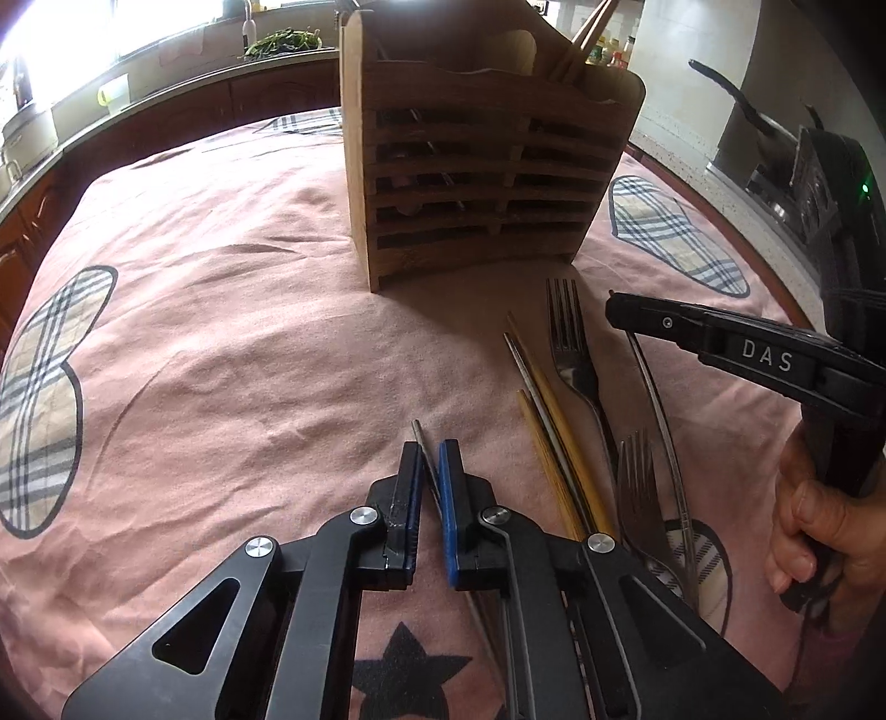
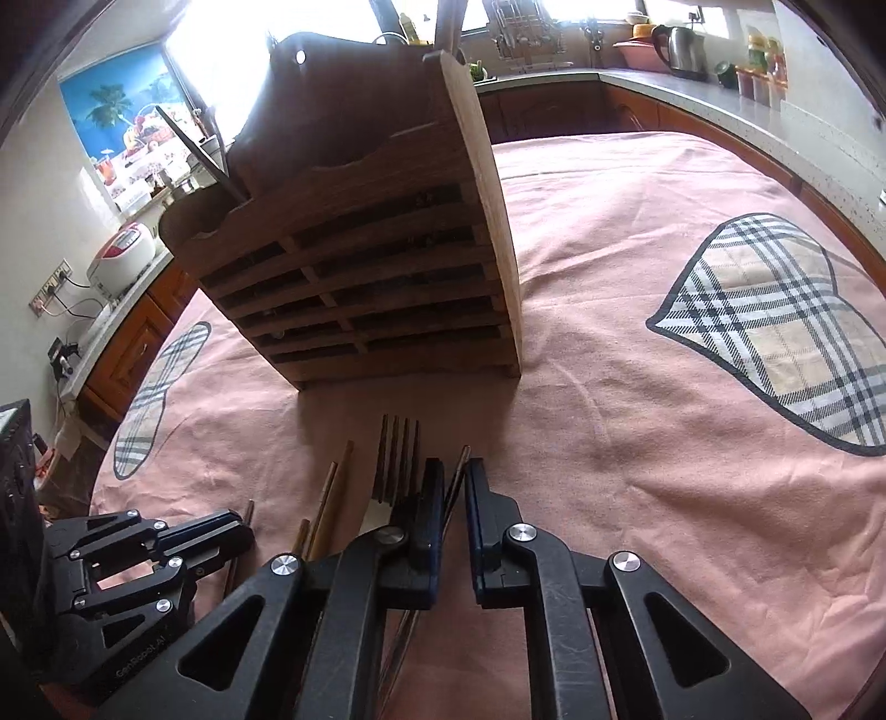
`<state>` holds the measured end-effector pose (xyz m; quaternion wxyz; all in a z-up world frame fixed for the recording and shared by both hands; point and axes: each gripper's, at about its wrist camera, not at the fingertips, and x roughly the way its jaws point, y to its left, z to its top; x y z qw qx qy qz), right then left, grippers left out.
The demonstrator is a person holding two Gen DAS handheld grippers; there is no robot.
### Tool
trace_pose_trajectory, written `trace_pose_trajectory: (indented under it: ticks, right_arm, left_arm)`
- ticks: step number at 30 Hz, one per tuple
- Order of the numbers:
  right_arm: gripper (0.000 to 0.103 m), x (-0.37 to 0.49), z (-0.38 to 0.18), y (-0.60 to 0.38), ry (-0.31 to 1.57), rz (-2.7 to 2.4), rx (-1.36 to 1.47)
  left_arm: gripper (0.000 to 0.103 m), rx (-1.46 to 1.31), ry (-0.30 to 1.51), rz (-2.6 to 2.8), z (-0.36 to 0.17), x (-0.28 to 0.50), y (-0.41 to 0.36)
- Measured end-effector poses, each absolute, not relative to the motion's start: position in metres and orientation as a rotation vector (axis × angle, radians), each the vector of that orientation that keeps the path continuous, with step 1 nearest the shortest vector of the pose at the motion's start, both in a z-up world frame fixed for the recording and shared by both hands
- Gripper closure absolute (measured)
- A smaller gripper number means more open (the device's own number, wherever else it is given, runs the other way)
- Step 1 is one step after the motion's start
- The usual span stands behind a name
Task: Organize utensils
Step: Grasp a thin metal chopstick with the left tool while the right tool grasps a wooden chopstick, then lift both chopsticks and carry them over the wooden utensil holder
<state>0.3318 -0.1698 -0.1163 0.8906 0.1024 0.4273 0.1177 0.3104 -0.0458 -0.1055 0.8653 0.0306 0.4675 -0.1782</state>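
A slatted wooden utensil holder (image 1: 476,166) stands on the pink cloth; it also shows in the right wrist view (image 2: 376,266). My left gripper (image 1: 431,451) is shut on a thin metal chopstick (image 1: 420,437) that pokes out past its pads. My right gripper (image 2: 454,471) is shut on a thin metal utensil (image 2: 460,468); in the left wrist view it (image 1: 620,310) hovers over that curved metal piece (image 1: 656,399). Two forks (image 1: 570,343) (image 1: 637,487) and wooden chopsticks (image 1: 554,421) lie between the grippers. Wooden chopsticks (image 1: 587,33) stand in the holder.
The pink cloth (image 1: 221,343) with plaid hearts covers the table. Kitchen counters (image 2: 692,88) with a kettle (image 2: 684,50) and bottles ring the table. A rice cooker (image 2: 124,257) sits at the left. A pan (image 1: 747,111) sits on a stove at the right.
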Motion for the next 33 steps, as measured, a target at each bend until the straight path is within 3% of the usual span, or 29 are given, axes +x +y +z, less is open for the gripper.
trace_pose_trajectory:
  ticks: [33]
  right_arm:
    - [0.099, 0.248, -0.008, -0.181, 0.616, 0.309, 0.267]
  left_arm:
    - [0.1, -0.099, 0.67, -0.381, 0.024, 0.22, 0.004]
